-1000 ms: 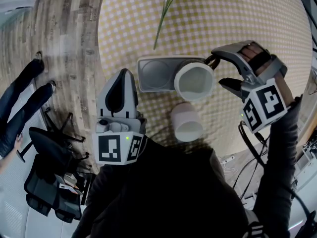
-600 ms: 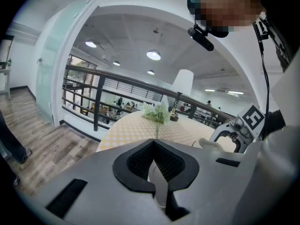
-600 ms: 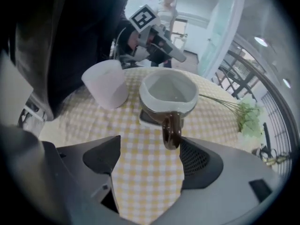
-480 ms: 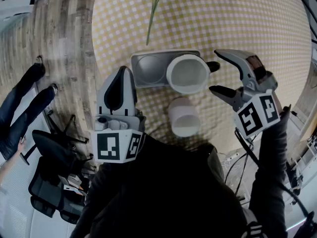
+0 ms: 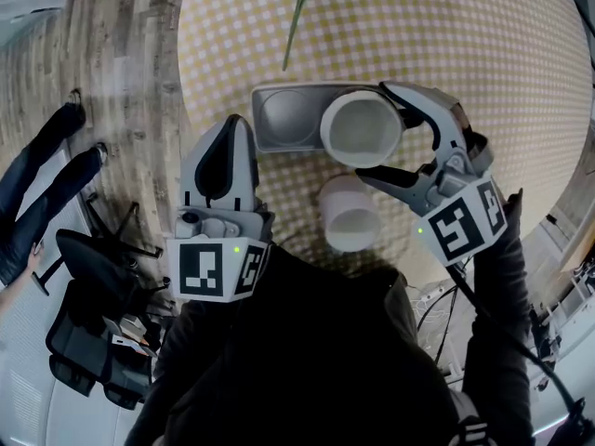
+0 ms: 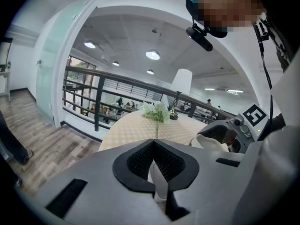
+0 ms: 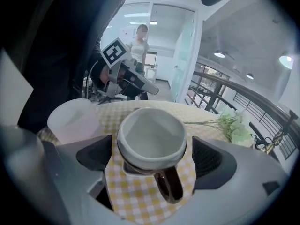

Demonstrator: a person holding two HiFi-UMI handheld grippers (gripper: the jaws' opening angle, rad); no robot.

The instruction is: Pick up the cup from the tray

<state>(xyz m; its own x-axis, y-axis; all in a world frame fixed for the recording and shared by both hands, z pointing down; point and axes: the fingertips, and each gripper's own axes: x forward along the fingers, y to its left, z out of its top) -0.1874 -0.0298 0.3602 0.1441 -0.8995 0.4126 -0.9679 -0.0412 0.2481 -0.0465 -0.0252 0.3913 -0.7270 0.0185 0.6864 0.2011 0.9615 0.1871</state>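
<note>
Head view: the cup [image 5: 361, 128] stands on the right end of the grey tray [image 5: 279, 119] and covers it. Its handle is hidden behind the right gripper [image 5: 376, 133], but shows dark in the right gripper view. The cup is empty. It sits between jaws that have just been opening wide, pads apart from it. A second white cup [image 5: 346, 214] stands near. The left gripper [image 5: 232, 133] has its jaws closed on nothing.

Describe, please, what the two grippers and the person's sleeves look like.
The left gripper and right gripper are light grey plastic with black ribbed pads inside pointed jaws. Each carries a cube of black-and-white square markers with a small green light. The sleeves are dark.
</note>
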